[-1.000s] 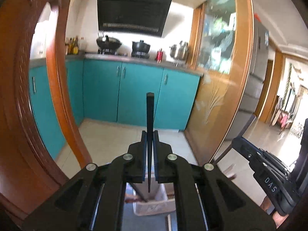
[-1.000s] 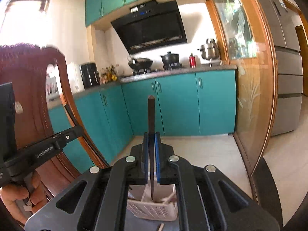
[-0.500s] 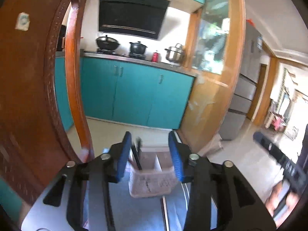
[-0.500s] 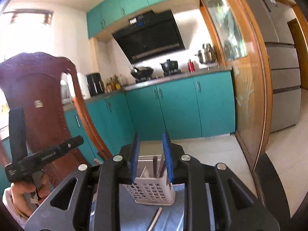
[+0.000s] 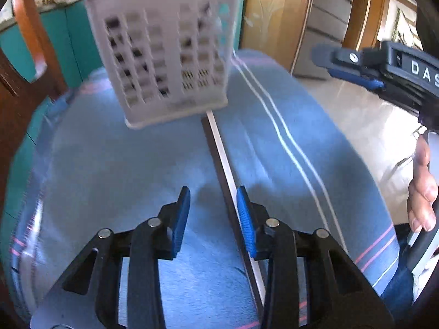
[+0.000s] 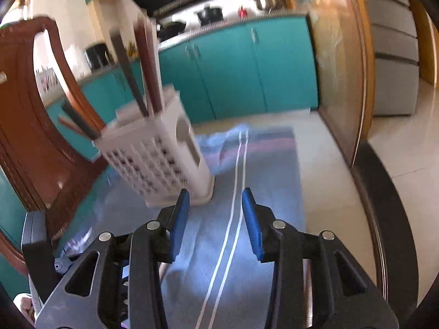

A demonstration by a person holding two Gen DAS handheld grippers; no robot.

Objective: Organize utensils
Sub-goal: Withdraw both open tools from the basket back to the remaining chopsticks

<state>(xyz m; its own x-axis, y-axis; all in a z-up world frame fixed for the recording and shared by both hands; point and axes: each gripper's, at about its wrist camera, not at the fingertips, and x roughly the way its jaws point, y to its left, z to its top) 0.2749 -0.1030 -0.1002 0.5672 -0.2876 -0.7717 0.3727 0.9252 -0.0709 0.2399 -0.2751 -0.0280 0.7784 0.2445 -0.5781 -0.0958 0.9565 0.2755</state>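
Note:
A white perforated utensil basket (image 5: 167, 46) stands on the blue striped cloth (image 5: 109, 164); it also shows in the right wrist view (image 6: 156, 153) with several dark chopsticks (image 6: 131, 74) standing in it. One chopstick (image 5: 225, 164) lies flat on the cloth, running from the basket's foot toward me. My left gripper (image 5: 212, 213) is open and empty, low over the cloth, its right finger beside this chopstick. My right gripper (image 6: 215, 219) is open and empty, just right of the basket; it also shows at the right of the left wrist view (image 5: 356, 68).
A carved wooden chair back (image 6: 41, 126) stands left of the table. Teal kitchen cabinets (image 6: 233, 68) and a wooden glass door frame (image 6: 343, 68) lie behind. The cloth's right edge drops off to tiled floor (image 5: 356, 115).
Both grippers opened and let their chopsticks go into the basket, then dropped low toward the cloth. The left one now straddles the area by the loose chopstick.

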